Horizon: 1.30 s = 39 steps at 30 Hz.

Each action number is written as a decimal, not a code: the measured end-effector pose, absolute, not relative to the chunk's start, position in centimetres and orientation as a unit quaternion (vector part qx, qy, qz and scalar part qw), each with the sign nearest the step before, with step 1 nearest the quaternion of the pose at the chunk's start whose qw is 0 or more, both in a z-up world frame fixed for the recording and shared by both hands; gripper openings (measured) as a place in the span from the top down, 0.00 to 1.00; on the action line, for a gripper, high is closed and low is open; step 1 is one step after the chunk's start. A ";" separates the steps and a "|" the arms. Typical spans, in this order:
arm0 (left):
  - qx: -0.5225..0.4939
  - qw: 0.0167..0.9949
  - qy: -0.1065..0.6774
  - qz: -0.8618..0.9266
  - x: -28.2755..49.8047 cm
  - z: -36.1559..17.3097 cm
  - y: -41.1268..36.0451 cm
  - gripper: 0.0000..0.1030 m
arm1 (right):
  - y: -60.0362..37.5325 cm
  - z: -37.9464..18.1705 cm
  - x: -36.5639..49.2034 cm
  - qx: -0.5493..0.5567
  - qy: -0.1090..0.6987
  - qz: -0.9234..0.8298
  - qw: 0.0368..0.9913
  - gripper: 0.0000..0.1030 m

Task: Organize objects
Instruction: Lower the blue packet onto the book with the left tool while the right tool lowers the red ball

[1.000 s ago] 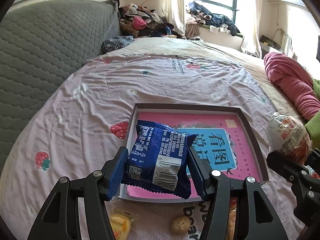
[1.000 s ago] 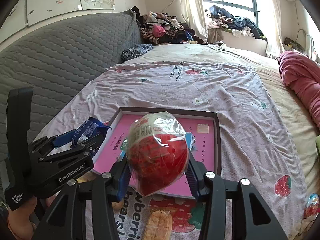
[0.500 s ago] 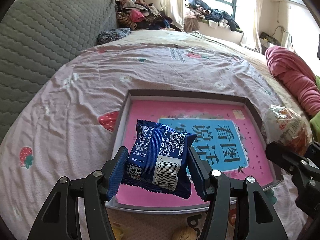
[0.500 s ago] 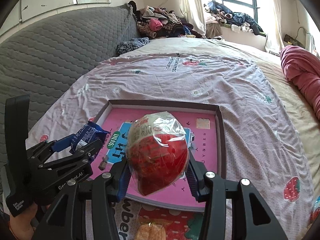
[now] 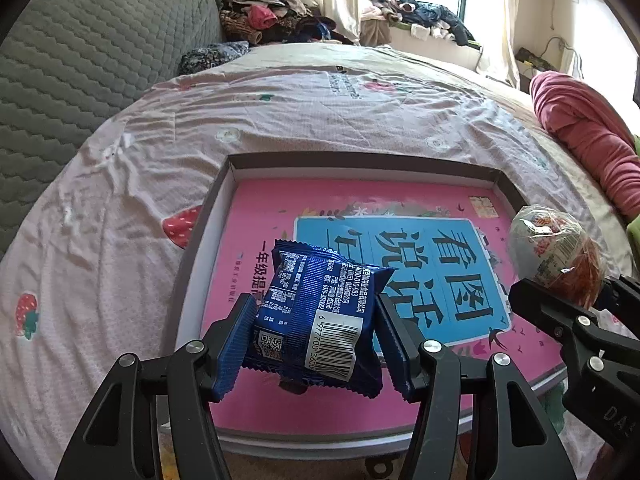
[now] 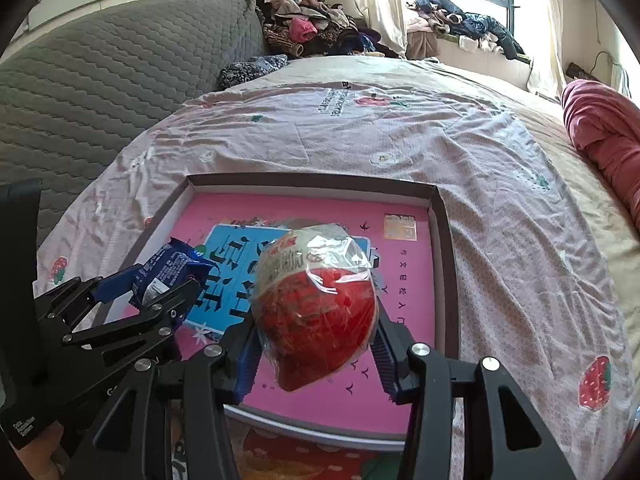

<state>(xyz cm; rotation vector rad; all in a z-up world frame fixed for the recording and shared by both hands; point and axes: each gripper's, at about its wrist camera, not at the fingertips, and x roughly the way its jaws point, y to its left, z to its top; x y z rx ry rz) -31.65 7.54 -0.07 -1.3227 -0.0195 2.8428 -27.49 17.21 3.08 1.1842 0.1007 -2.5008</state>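
Landmark: the shallow rectangular box lid (image 5: 362, 162), dark-rimmed with white inner walls, lying open side up on the bed (image 5: 120, 208). A glossy pink book (image 5: 280, 200) with a blue title panel lies flat inside it and covers its floor.

The left gripper (image 5: 316, 344) pinches a blue snack packet (image 5: 320, 312) between its ribbed blue pads (image 5: 236, 344). The packet is a crinkled foil pillow pack with serrated end seams and a white barcode label. It hangs above the near left part of the box lid, clear of the book.

The right gripper (image 6: 316, 344) is clamped on a wrapped red snack (image 6: 316, 300), a rounded, egg-like shape, red below and pale above, sealed in wrinkled clear film. It hangs above the near middle of the box lid, to the right of the blue packet.

The bed carries a thin, creased pink sheet (image 6: 500, 208) printed with strawberries. Beyond the box lid's left side stands a grey quilted headboard (image 5: 80, 64). A rolled pink blanket (image 6: 604, 128) lies beyond the lid's far right corner
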 end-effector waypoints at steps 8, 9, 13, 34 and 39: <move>-0.432 0.001 -0.007 0.902 -32.3 -1.4 7.6 0.40 | 17.0 1.0 -28.6 0.443 0.032 -0.875 0.190 0.52; -0.433 0.001 -0.006 0.901 -32.4 -1.5 7.6 0.40 | 16.9 0.8 -28.7 0.445 0.033 -0.875 0.189 0.52; -0.435 -0.001 -0.003 0.901 -32.5 -2.0 7.6 0.39 | 16.8 0.4 -28.8 0.450 0.033 -0.872 0.189 0.52; -0.447 -0.009 -0.001 0.894 -32.5 -2.6 7.1 0.30 | 16.9 -1.3 -29.0 0.473 0.047 -0.862 0.175 0.51; -0.451 -0.011 0.002 0.893 -32.3 -2.7 6.8 0.28 | 16.8 -1.3 -29.0 0.478 0.053 -0.860 0.171 0.44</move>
